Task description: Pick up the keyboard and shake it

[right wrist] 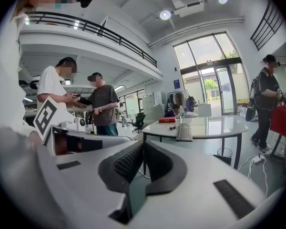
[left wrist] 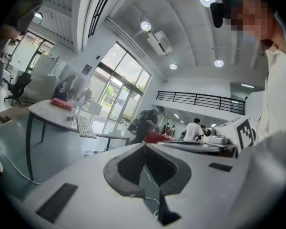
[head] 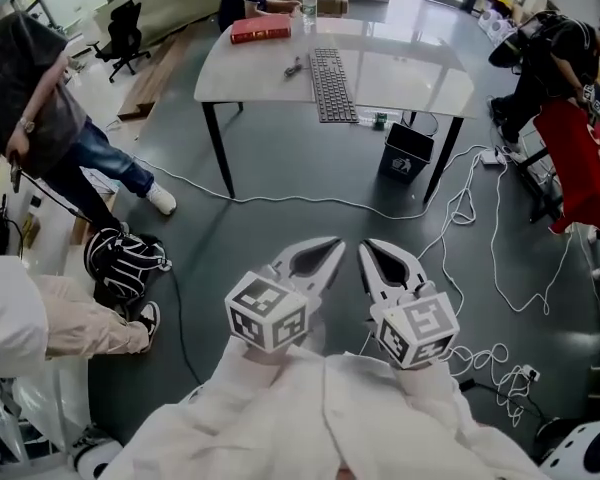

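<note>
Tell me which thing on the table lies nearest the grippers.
The keyboard: its end reaches the near edge, while the red book and bottle sit far back.

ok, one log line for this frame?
phase: pre-grasp, far from table | left gripper: shut, empty | right gripper: shut, empty | keyboard: flat on table, untouched

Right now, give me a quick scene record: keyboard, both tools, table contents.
keyboard: flat on the white table, untouched
left tool: shut, empty, well short of the table
right tool: shut, empty, beside the left tool
also on table: red book, bottle
under table: dark bin
</note>
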